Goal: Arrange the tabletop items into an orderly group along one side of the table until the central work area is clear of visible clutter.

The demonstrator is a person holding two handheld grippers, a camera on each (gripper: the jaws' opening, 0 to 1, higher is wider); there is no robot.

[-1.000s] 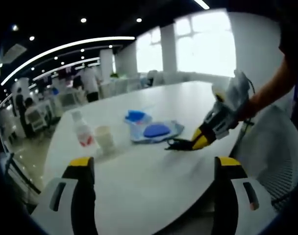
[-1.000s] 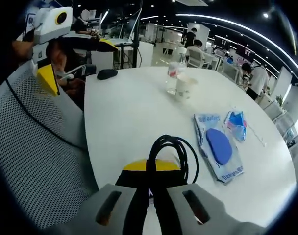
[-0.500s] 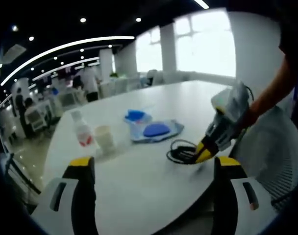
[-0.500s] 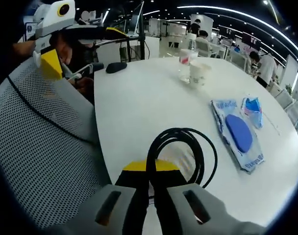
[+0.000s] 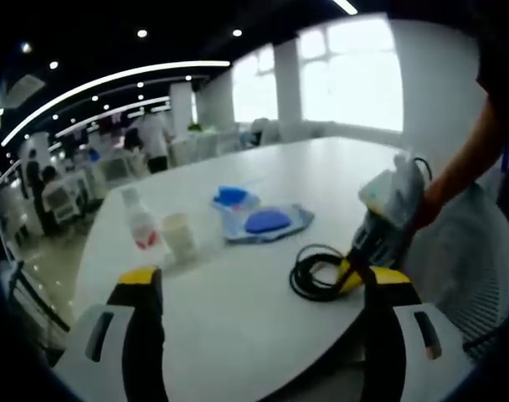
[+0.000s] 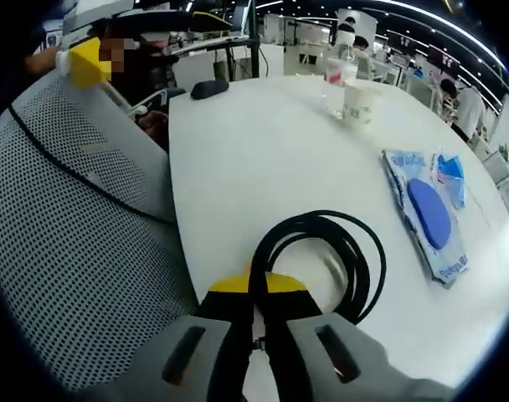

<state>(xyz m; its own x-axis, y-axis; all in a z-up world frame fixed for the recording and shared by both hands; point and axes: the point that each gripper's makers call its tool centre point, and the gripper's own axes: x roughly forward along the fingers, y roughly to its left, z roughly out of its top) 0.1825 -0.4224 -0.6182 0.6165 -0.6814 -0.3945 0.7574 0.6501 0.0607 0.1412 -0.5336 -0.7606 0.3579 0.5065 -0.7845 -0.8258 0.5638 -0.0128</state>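
A black coiled cable (image 6: 315, 218) lies on the white table (image 6: 263, 159) near its edge, and my right gripper (image 6: 257, 289) is shut on one side of the coil. The left gripper view shows the same coil (image 5: 316, 273) under the right gripper (image 5: 352, 275), held by a person's arm. My left gripper (image 5: 264, 278) hovers open over the table's near side, holding nothing. Further off stand a clear bottle (image 5: 141, 226) and a paper cup (image 5: 178, 237), with a flat blue packet (image 5: 267, 223) and a smaller blue packet (image 5: 231, 198) beside them.
A grey mesh chair (image 6: 79, 234) presses against the table edge left of the cable. A black mouse (image 6: 211, 87) lies at the far corner, beyond the bottle (image 6: 338, 71) and cup (image 6: 359, 100). The blue packet (image 6: 430, 213) lies right. People and desks fill the background.
My right gripper has dragged the cable coil over the table toward the edge by the chair, away from the blue packets. The left gripper has stayed still and open.
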